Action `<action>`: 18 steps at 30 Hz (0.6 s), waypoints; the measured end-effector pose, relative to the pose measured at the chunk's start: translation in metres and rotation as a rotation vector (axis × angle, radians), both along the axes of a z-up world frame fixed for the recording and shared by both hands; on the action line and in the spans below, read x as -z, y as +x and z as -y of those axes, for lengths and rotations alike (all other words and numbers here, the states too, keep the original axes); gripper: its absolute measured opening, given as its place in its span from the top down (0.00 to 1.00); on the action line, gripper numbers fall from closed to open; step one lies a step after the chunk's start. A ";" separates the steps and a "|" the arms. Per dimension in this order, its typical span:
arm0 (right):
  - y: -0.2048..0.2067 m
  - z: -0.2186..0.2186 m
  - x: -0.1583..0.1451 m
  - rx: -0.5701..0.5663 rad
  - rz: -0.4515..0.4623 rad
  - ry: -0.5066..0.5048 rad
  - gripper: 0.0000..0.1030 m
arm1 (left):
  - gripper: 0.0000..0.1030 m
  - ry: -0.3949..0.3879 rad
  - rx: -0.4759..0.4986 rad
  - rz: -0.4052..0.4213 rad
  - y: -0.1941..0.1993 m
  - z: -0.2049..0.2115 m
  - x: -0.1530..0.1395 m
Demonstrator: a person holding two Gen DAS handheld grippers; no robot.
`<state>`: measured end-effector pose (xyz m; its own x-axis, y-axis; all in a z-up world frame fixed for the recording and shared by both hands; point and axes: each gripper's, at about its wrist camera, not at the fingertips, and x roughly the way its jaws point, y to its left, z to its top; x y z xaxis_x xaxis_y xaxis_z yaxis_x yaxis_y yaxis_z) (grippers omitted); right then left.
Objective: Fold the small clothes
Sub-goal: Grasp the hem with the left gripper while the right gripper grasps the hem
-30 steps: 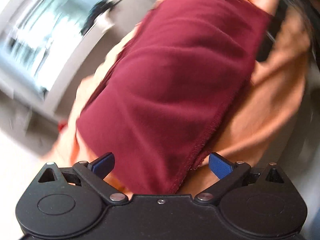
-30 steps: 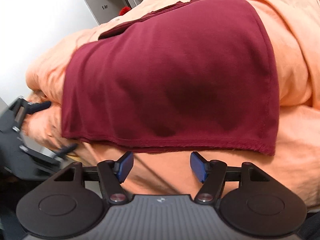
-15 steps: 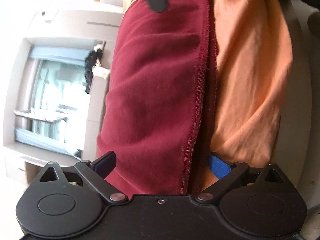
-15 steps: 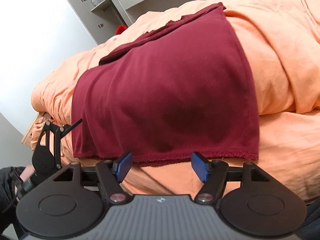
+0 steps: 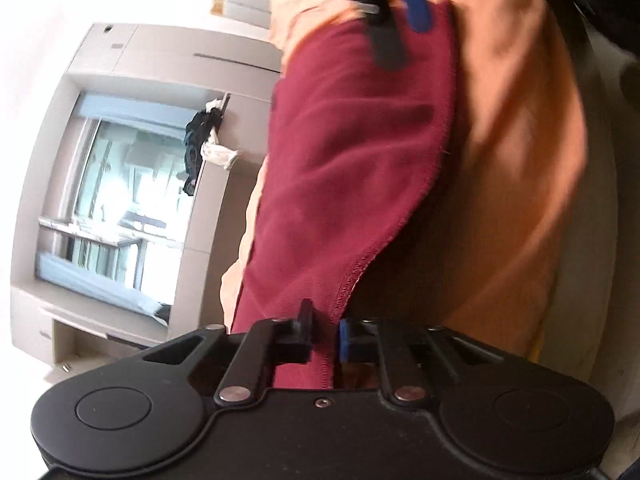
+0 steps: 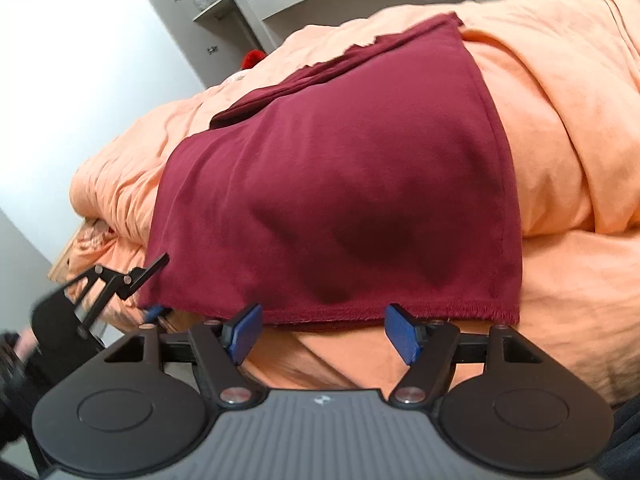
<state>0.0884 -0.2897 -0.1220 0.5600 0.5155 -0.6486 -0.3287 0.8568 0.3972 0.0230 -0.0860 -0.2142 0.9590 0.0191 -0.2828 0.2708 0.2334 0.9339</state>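
Surface and room, left to right. In the left wrist view a grey built-in unit frames a window (image 5: pixel 116 200), with a dark garment and a white cloth (image 5: pixel 204 152) hanging at its edge; the frame is rolled on its side. In the right wrist view a white wall stands at left, then grey cupboards and open shelves (image 6: pixel 248 12), then a bed covered by a rumpled orange duvet (image 6: pixel 560 140) that fills the right side. A small red object (image 6: pixel 253 58) sits at the far edge of the duvet.

Hidden or unclear. The left wrist view is motion-blurred, so fabric detail is soft. At the left edge of the right wrist view a hand (image 6: pixel 20 344) is cut off and blurred. What the shelves hold cannot be made out.

Task item. A maroon garment (image 6: pixel 340 200) lies spread on the duvet, smooth on top, with a second layer showing along its far edge and a stitched hem along the near edge.

Grippers. The left gripper (image 5: pixel 325 334) has its jaws closing, with the garment's near left corner hem between the pads and already pinched. The right gripper (image 6: pixel 326 332) stands with jaws apart just short of the near hem, nothing between them.
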 end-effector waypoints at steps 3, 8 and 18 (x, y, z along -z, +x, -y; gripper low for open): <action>-0.005 -0.002 -0.008 -0.003 0.055 -0.045 0.25 | 0.90 -0.066 -0.011 0.009 0.012 -0.002 -0.026; -0.017 -0.005 -0.020 -0.011 0.143 -0.110 0.23 | 0.91 -0.183 -0.023 -0.028 0.032 -0.005 -0.077; -0.024 -0.025 -0.016 -0.064 0.226 -0.285 0.18 | 0.91 -0.327 -0.093 -0.071 0.102 -0.015 -0.122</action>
<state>0.0649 -0.2650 -0.1060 0.6782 0.3706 -0.6346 -0.4374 0.8975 0.0566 0.1247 -0.0710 -0.0926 0.9352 0.0031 -0.3541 0.2956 0.5439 0.7854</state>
